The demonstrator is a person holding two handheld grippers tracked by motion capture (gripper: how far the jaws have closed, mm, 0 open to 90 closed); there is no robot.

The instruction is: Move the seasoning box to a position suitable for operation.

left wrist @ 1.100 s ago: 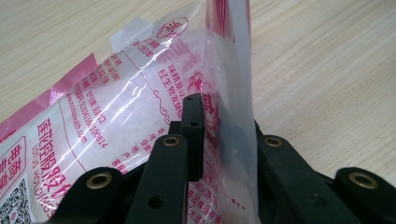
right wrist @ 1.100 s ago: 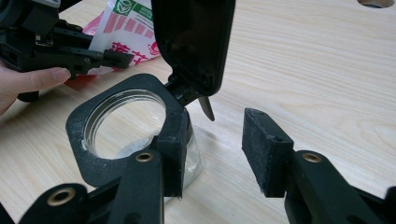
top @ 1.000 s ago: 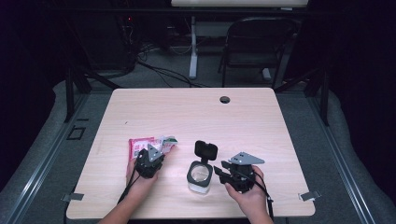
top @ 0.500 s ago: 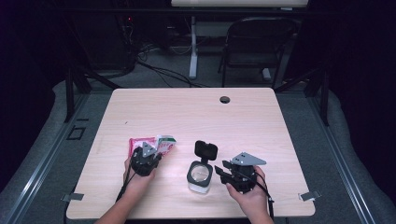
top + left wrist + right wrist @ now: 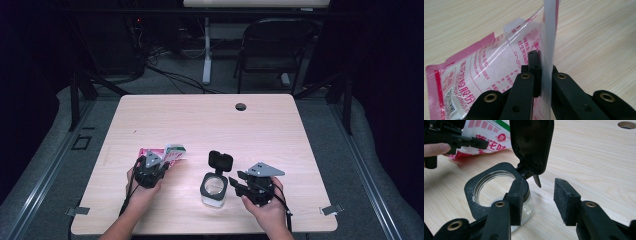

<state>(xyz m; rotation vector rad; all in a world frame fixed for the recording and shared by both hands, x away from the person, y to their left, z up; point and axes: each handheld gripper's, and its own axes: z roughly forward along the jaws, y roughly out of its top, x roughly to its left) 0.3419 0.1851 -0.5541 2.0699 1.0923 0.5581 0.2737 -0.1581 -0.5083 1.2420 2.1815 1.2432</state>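
My right gripper (image 5: 239,182) sits nearest me at the near right of the worktop (image 5: 280,125), its jaws standing apart and just now easing wider, with nothing pressed between them; in the right gripper view one jaw lies against the side of the clear container (image 5: 499,195) and the other stands clear of it over bare wood. That container (image 5: 214,187) stands upright just to the left of my right gripper, its black lid (image 5: 220,162) flipped up and open on its hinge. My left gripper (image 5: 152,167) is at the near left, and its jaws are clamped tight on the thin top edge of a pink and white packet (image 5: 486,67), which hangs tilted above the wood. From above, the packet (image 5: 167,152) shows just beyond my left hand (image 5: 142,192). Farther off, near the far edge, is a round hole (image 5: 241,106) in the worktop, and beyond the worktop stands a dark chair (image 5: 275,50).
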